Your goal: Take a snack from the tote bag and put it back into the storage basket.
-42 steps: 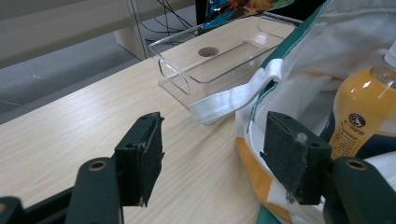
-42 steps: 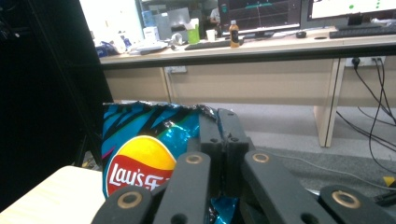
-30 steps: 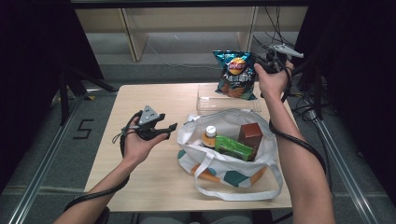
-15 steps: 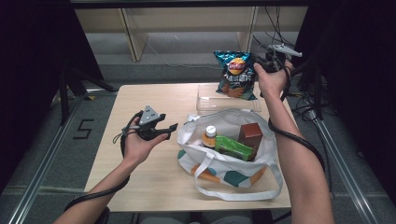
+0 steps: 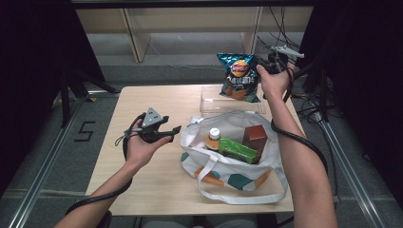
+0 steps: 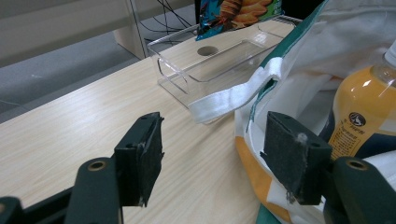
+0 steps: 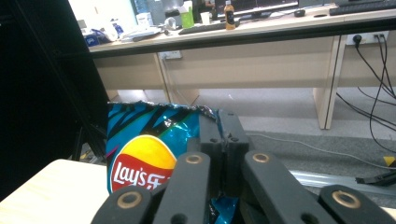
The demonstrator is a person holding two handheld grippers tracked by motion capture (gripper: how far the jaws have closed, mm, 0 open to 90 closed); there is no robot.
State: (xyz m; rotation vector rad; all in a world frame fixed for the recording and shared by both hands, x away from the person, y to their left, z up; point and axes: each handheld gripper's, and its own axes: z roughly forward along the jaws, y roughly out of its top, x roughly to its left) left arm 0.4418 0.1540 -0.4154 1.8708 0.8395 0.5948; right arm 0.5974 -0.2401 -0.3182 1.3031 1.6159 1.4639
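The right gripper (image 5: 264, 66) is pinching the chip bag (image 5: 239, 77) by its top edge above the clear tray (image 5: 209, 100) at the surface's far edge, risking slipping, while the left gripper (image 5: 172, 130) is waiting wide beside the tote bag (image 5: 228, 164).

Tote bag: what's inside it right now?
The tote bag holds an orange bottle with a white cap, a green packet and a brown box. Anything beneath them is hidden by the items and the bag's walls.
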